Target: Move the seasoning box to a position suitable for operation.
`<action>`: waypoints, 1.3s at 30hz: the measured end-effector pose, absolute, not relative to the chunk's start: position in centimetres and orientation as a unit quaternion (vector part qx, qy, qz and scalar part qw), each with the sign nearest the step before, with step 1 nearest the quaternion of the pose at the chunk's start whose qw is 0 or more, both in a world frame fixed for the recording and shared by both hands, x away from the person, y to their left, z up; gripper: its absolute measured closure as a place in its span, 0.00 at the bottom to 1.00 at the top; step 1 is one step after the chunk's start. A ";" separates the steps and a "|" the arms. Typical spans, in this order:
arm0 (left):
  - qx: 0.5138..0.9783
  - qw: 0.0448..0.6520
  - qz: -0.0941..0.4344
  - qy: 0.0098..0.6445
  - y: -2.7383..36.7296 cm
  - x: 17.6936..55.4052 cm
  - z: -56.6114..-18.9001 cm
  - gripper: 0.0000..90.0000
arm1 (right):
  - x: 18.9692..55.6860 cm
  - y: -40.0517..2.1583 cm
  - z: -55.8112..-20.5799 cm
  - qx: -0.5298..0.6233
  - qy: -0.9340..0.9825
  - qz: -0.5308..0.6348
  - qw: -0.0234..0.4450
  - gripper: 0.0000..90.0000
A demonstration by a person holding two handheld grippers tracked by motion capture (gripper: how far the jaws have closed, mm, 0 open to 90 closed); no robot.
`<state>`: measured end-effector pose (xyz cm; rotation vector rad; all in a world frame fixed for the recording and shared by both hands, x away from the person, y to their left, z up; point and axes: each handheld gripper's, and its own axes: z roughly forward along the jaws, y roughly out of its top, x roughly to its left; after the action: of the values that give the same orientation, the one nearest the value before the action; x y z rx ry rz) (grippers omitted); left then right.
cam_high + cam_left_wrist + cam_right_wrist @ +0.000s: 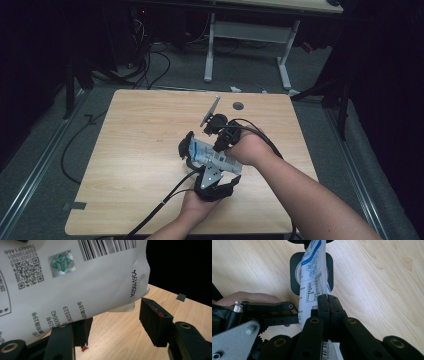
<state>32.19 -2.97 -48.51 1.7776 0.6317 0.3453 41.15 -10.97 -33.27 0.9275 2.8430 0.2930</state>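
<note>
Standing in a dark room, the wooden desk (pixel 140 150) carried a white pouch (pixel 212 154) just right of centre. The right gripper (pixel 327 300) pinched its edge shut. The left gripper (pixel 117 320), jaws apart, showed its barcode at 12 o'clock.

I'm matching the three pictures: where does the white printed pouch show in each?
High view: pouch at centre, between both grippers.
Left gripper view: pouch fills upper left.
Right gripper view: pouch upper centre, above the shut jaws.
Shared landmark: wooden table.
</note>
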 end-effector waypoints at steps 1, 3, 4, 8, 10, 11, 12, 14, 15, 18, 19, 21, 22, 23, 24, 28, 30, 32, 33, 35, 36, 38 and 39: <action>0.759 0.575 0.147 0.270 -3.0 32.2 -48.5 0.50 | 41.2 -11.0 -33.3 0.307 0.944 0.096 0.069 1.00; 0.758 0.575 0.147 0.271 -3.0 32.2 -48.5 0.50 | 41.2 -10.9 -33.3 0.306 0.945 0.097 0.068 1.00; 0.758 0.575 0.147 0.270 -3.0 32.2 -48.5 0.50 | 41.2 -10.9 -33.3 0.307 0.944 0.097 0.068 1.00; 0.759 0.575 0.147 0.269 -3.0 32.2 -48.6 0.50 | 41.2 -11.0 -33.3 0.308 0.944 0.097 0.068 1.00; 0.759 0.574 0.147 0.270 -3.0 32.2 -48.6 0.50 | 41.2 -11.0 -33.4 0.307 0.944 0.097 0.069 1.00; 0.759 0.574 0.147 0.270 -3.0 32.2 -48.6 0.50 | 41.2 -11.0 -33.4 0.307 0.944 0.098 0.068 1.00; 0.759 0.574 0.148 0.269 -3.0 32.1 -48.6 0.50 | 41.2 -11.0 -33.4 0.308 0.944 0.098 0.068 1.00; 0.759 0.574 0.148 0.268 -3.0 32.1 -48.6 0.50 | 41.2 -11.1 -33.4 0.307 0.944 0.099 0.069 1.00; 0.759 0.574 0.149 0.268 -3.0 32.1 -48.6 0.50 | 41.1 -11.1 -33.3 0.311 0.943 0.099 0.067 1.00; 0.760 0.574 0.151 0.266 -3.0 32.1 -48.6 0.50 | 41.1 -11.2 -33.3 0.308 0.944 0.099 0.067 1.00; 0.760 0.573 0.151 0.266 -3.0 32.1 -48.6 0.50 | 41.1 -11.2 -33.2 0.307 0.944 0.100 0.067 1.00; 0.760 0.573 0.152 0.265 -2.9 32.0 -48.7 0.50 | 41.0 -11.2 -33.2 0.310 0.943 0.101 0.067 1.00; 0.760 0.573 0.152 0.265 -2.9 32.0 -48.7 0.50 | 40.9 -11.3 -33.2 0.312 0.942 0.101 0.067 1.00; 0.760 0.573 0.152 0.265 -2.9 32.0 -48.7 0.50 | 40.9 -11.3 -33.2 0.310 0.943 0.102 0.066 1.00; 0.760 0.573 0.152 0.265 -2.8 32.0 -48.8 0.50 | 40.9 -11.3 -33.2 0.311 0.943 0.102 0.066 1.00; 0.761 0.572 0.154 0.264 -2.6 31.9 -49.0 0.50 | 40.7 -11.4 -33.1 0.312 0.942 0.102 0.063 1.00; 0.761 0.572 0.155 0.264 -2.5 31.9 -49.1 0.50 | 40.7 -11.4 -33.1 0.314 0.942 0.105 0.061 1.00; 0.761 0.572 0.155 0.264 -2.4 31.9 -49.2 0.50 | 40.7 -11.4 -33.1 0.314 0.942 0.104 0.061 1.00; 0.761 0.572 0.155 0.264 -2.4 31.9 -49.2 0.51 | 40.6 -11.4 -33.1 0.313 0.942 0.104 0.061 1.00; 0.762 0.571 0.154 0.266 -2.3 31.9 -49.4 0.51 | 40.7 -11.5 -33.1 0.312 0.942 0.106 0.059 1.00; 0.762 0.570 0.155 0.267 -2.2 31.9 -49.4 0.51 | 40.6 -11.5 -33.1 0.313 0.942 0.106 0.058 1.00; 0.763 0.568 0.156 0.267 -2.1 31.9 -49.5 0.51 | 40.6 -11.6 -33.2 0.313 0.942 0.107 0.057 1.00; 0.763 0.568 0.157 0.267 -2.1 31.9 -49.6 0.51 | 40.6 -11.6 -33.2 0.316 0.941 0.106 0.056 1.00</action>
<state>31.95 -2.09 -49.58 1.7923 0.6273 0.3682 40.56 -11.61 -33.16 0.9581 2.8558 0.3230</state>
